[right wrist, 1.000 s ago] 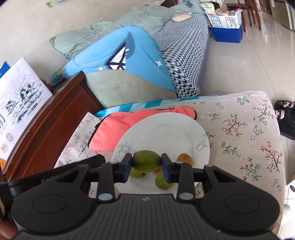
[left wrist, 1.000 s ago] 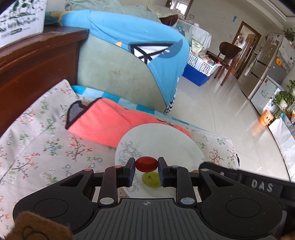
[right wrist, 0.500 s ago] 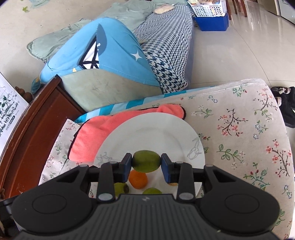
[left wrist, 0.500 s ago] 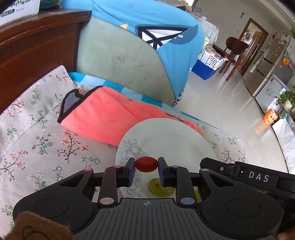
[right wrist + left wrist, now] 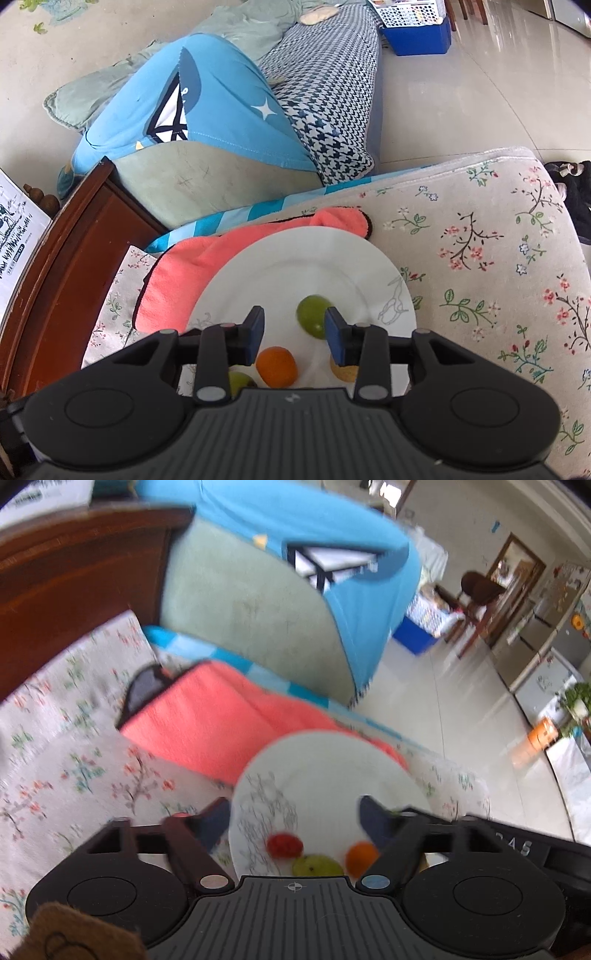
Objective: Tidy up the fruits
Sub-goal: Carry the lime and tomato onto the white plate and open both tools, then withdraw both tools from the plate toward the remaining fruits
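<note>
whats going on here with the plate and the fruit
A person with a gripper in each hand is putting small fruits on a white plate on a floral cushion. The left gripper is opening, and a red fruit lies on the plate below it. The right gripper is opening too; its green fruit sits loose on the plate beside an orange one.

Plate [image 5: 343, 258]: glossy white ceramic. Towel [image 5: 192, 266]: fuzzy coral cloth. Floral cover [image 5: 480, 258]: matt woven fabric. Headboard [image 5: 66, 258]: polished dark wood.
</note>
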